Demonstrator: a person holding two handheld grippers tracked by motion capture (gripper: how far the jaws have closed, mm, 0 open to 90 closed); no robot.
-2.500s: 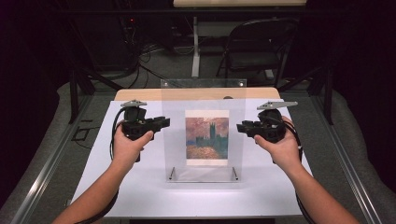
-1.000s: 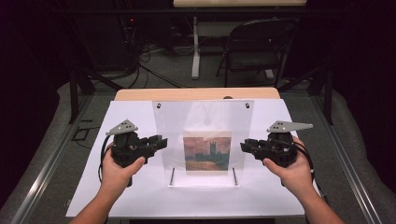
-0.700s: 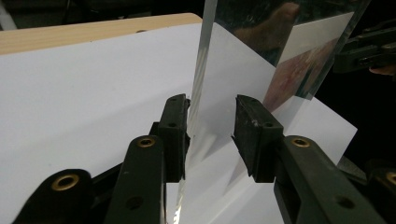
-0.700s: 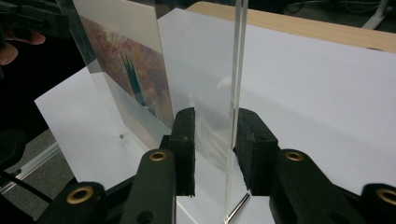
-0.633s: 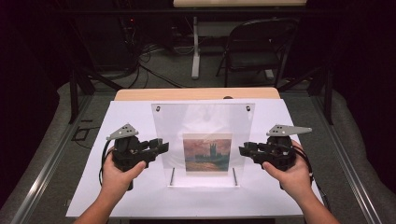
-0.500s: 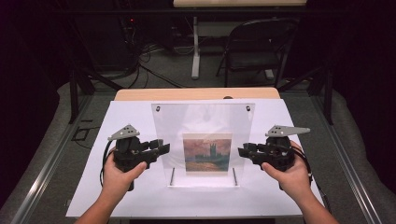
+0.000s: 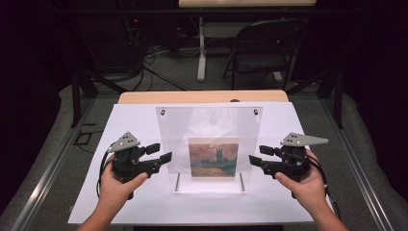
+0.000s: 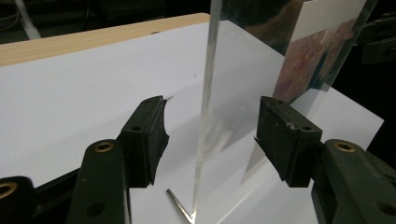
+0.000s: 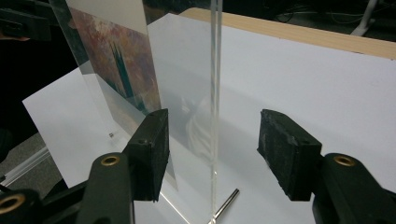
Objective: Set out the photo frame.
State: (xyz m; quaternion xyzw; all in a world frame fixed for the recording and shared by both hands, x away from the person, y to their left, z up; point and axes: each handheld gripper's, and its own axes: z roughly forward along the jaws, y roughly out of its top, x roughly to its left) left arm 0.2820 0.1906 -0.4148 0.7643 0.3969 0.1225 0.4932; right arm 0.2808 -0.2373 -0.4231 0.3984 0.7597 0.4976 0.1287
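A clear acrylic panel [image 7: 209,130] stands upright on the white table top [image 7: 134,120], with a painting print [image 7: 213,158] of towers at sunset in its lower middle. Two metal pins [image 7: 177,182] stick out at its base. My left gripper [image 7: 161,153] straddles the panel's left edge [image 8: 205,116], and its pads [image 8: 147,135] stand apart from the acrylic on both sides. My right gripper [image 7: 256,155] straddles the right edge [image 9: 215,93] in the same way, pads [image 9: 285,144] not touching. Both sets of jaws have just been opening, with the panel edge between them.
A wooden strip [image 7: 202,96] runs along the table's far edge. Beyond it stand a folding chair [image 7: 262,48], a table leg [image 7: 201,53] and loose cables [image 7: 154,53] on the floor. Dark frame bars [image 7: 77,96] flank the table.
The panel has come down from a raised hold and now rests on the table, nearer the person. Both grippers' jaws have spread wider around its side edges and let go of it.
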